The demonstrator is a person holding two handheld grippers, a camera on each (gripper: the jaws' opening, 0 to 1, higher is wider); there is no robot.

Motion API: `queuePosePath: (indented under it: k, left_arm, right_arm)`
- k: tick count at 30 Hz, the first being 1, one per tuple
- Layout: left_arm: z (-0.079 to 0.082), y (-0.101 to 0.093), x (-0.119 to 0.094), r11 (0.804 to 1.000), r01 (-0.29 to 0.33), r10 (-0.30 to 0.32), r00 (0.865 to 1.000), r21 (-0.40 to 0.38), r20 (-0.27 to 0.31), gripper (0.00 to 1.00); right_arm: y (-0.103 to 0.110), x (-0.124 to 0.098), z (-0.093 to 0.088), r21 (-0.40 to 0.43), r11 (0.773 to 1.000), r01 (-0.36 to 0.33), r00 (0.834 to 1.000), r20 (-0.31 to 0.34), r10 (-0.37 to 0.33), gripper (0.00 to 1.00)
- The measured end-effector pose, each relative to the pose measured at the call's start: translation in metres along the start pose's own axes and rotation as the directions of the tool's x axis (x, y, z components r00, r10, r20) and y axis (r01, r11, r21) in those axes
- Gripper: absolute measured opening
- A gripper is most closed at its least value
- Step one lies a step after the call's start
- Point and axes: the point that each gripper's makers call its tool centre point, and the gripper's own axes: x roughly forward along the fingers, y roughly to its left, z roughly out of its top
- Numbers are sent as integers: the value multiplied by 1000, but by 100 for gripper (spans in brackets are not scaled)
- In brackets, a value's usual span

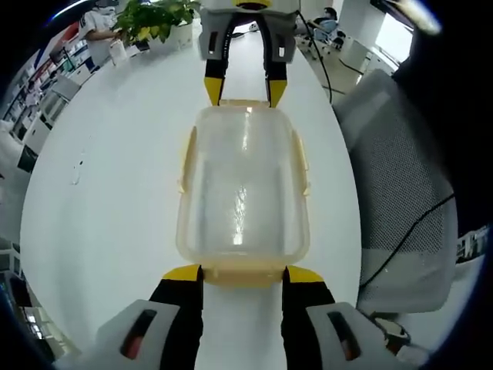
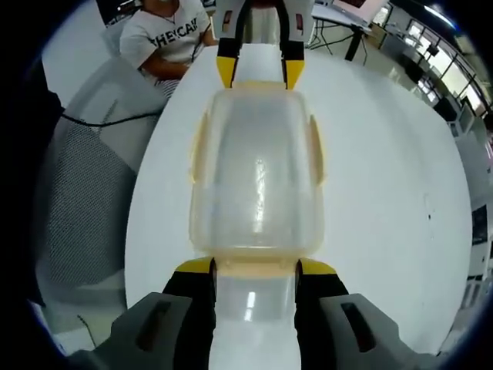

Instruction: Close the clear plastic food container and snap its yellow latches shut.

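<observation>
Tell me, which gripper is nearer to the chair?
Neither clearly: the left gripper and right gripper sit at opposite ends of the container, and the chair stands beside it.

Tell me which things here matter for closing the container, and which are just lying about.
For the job:
- clear container with its lid on
- yellow latches along its edges
- left gripper, at one end
- right gripper, at the opposite end

Just lying about:
- white table
- grey mesh chair
- potted plant
- seated person
</observation>
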Motion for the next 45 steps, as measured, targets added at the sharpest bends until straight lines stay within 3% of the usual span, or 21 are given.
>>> queuePosePath:
  k: [21,45]
  left_arm:
    - [28,-4,16,1000,1,-1,1000,-5,8,34]
    - [75,-2,36,1000,-4,4,1000,10,21,34]
  right_arm:
    - [4,-7,-31,-3,1000,-2,1000,-16,2,36]
    - [3,-22,-81,0,1000,11,999,-36,-11,36]
